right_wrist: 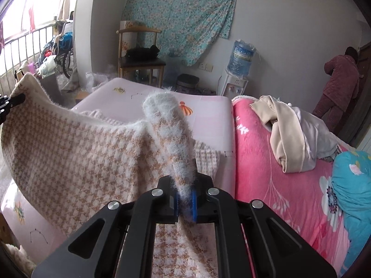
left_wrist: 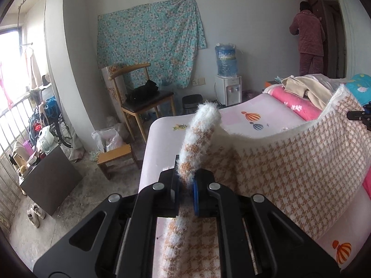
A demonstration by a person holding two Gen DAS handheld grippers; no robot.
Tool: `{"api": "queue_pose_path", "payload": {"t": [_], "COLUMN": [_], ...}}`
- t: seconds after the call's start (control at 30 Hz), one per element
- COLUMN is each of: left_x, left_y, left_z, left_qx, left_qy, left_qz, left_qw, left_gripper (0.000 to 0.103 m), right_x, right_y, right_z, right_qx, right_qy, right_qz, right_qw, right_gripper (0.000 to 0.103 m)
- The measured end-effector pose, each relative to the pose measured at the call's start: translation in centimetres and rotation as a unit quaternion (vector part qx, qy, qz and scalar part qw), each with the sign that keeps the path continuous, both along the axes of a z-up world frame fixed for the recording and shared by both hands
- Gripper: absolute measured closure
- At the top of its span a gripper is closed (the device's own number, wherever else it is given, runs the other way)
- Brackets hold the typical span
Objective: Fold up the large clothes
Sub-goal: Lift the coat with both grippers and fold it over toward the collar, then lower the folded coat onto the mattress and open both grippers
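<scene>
A fuzzy white-and-tan houndstooth sweater (left_wrist: 289, 166) hangs stretched between my two grippers above the pink-sheeted bed (left_wrist: 162, 129). My left gripper (left_wrist: 185, 180) is shut on one bunched corner of it, which stands up past the fingertips. In the right wrist view my right gripper (right_wrist: 185, 192) is shut on the other bunched corner of the sweater (right_wrist: 76, 143). The right gripper's tip (left_wrist: 358, 114) shows at the right edge of the left wrist view; the left gripper's tip (right_wrist: 11, 102) shows at the left edge of the right wrist view.
A pink floral blanket (right_wrist: 273, 173) with a heap of cream clothes (right_wrist: 292, 134) and a blue quilt (right_wrist: 354, 185) lies on the bed's right. Beyond the bed stand a wooden chair (left_wrist: 143, 97), a stool (left_wrist: 116, 155) and a water dispenser (left_wrist: 228, 85). A person (left_wrist: 309, 37) stands at the door.
</scene>
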State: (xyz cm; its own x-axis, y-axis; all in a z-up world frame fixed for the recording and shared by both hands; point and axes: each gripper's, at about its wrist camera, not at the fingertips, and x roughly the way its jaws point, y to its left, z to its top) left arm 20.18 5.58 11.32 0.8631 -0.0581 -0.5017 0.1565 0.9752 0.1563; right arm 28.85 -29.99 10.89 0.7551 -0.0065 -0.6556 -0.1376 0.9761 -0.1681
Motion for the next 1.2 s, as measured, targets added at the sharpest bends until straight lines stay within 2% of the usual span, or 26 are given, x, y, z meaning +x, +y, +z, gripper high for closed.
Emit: {"api": "queue_pose_path", "payload": {"t": [0.13, 0.23, 0.37, 0.43, 0.47, 0.5, 0.53, 0.6, 0.67, 0.73, 0.83, 0.9, 0.93, 0.97, 1.0, 1.03, 1.07, 1.1, 1.13, 1.17, 1.2], "left_x": [7.0, 12.8, 19.8, 22.3, 23.4, 23.8, 23.9, 22.9, 21.9, 21.8, 23.5, 24.6, 24.9, 25.0, 24.7, 24.6, 24.2, 23.7, 23.1, 22.3, 21.4], "left_y": [0.0, -0.3, -0.7, -0.9, -0.8, -0.3, 0.3, 1.8, 3.1, 3.1, 1.1, 0.3, 0.7, 1.4, 2.7, 4.0, 5.2, 6.1, 6.6, 6.9, 6.9], "left_z": [0.3, -1.4, -5.8, -9.0, -10.4, -11.4, -11.6, -10.4, -8.7, -8.0, -10.3, -13.2, -14.5, -15.2, -15.5, -15.5, -15.3, -14.8, -14.0, -13.1, -12.2], "left_qx": [-0.001, -0.002, -0.005, -0.003, 0.001, 0.000, -0.009, -0.041, -0.073, -0.114, -0.146, -0.138, -0.142, -0.163, -0.197, -0.231, -0.252, -0.261, -0.251, -0.228, -0.215], "left_qy": [0.017, 0.055, 0.125, 0.172, 0.198, 0.216, 0.221, 0.196, 0.164, 0.160, 0.224, 0.270, 0.283, 0.288, 0.289, 0.291, 0.292, 0.290, 0.282, 0.269, 0.257], "left_qz": [0.000, 0.002, 0.009, 0.011, 0.014, 0.018, 0.023, 0.027, 0.025, -0.005, -0.036, -0.023, -0.010, -0.002, 0.007, 0.016, 0.027, 0.031, 0.040, 0.053, 0.049], "left_qw": [0.9999, 0.9985, 0.9921, 0.9851, 0.9801, 0.9762, 0.9750, 0.9794, 0.9835, 0.9805, 0.9630, 0.9527, 0.9486, 0.9437, 0.9368, 0.9282, 0.9221, 0.9202, 0.9250, 0.9342, 0.9410], "left_gripper": [0.095, 0.095, 0.095, 0.092, 0.091, 0.088, 0.085, 0.084, 0.082, 0.082, 0.081, 0.081, 0.077, 0.076, 0.077, 0.079, 0.079, 0.079, 0.077, 0.076, 0.076], "right_x": [6.5, 11.8, 17.8, 20.1, 20.7, 21.0, 20.8, 19.8, 18.5, 18.9, 20.9, 22.3, 22.2, 22.2, 21.7, 21.2, 20.7, 20.1, 19.5, 18.6, 17.6], "right_y": [-1.0, -1.1, -1.6, -2.6, -3.1, -3.8, -4.5, -6.1, -6.9, -7.3, -5.1, -3.7, -3.4, -4.0, -5.0, -6.1, -7.3, -8.2, -8.5, -8.5, -8.3], "right_z": [0.1, -1.4, -6.4, -9.7, -11.3, -12.2, -12.4, -11.1, -9.5, -8.9, -10.8, -13.0, -13.7, -14.3, -14.7, -14.8, -14.8, -14.3, -13.7, -12.7, -11.8], "right_qx": [0.032, 0.046, 0.044, 0.056, 0.067, 0.075, 0.081, 0.105, 0.135, 0.175, 0.233, 0.248, 0.242, 0.246, 0.257, 0.276, 0.291, 0.297, 0.264, 0.222, 0.210], "right_qy": [0.006, 0.025, 0.070, 0.116, 0.139, 0.151, 0.148, 0.117, 0.082, 0.082, 0.134, 0.176, 0.186, 0.188, 0.184, 0.184, 0.182, 0.176, 0.168, 0.154, 0.141], "right_qz": [-0.003, -0.007, -0.023, -0.033, -0.036, -0.046, -0.058, -0.073, -0.081, -0.070, -0.022, -0.012, -0.025, -0.043, -0.064, -0.079, -0.096, -0.111, -0.137, -0.153, -0.146], "right_qw": [0.999, 0.999, 0.996, 0.991, 0.987, 0.985, 0.984, 0.985, 0.984, 0.979, 0.963, 0.953, 0.952, 0.950, 0.947, 0.940, 0.934, 0.932, 0.940, 0.951, 0.956], "right_gripper": [0.095, 0.095, 0.095, 0.090, 0.083, 0.072, 0.068, 0.056, 0.053, 0.053, 0.053, 0.053, 0.053, 0.056, 0.069, 0.073, 0.076, 0.074, 0.071, 0.070, 0.068]}}
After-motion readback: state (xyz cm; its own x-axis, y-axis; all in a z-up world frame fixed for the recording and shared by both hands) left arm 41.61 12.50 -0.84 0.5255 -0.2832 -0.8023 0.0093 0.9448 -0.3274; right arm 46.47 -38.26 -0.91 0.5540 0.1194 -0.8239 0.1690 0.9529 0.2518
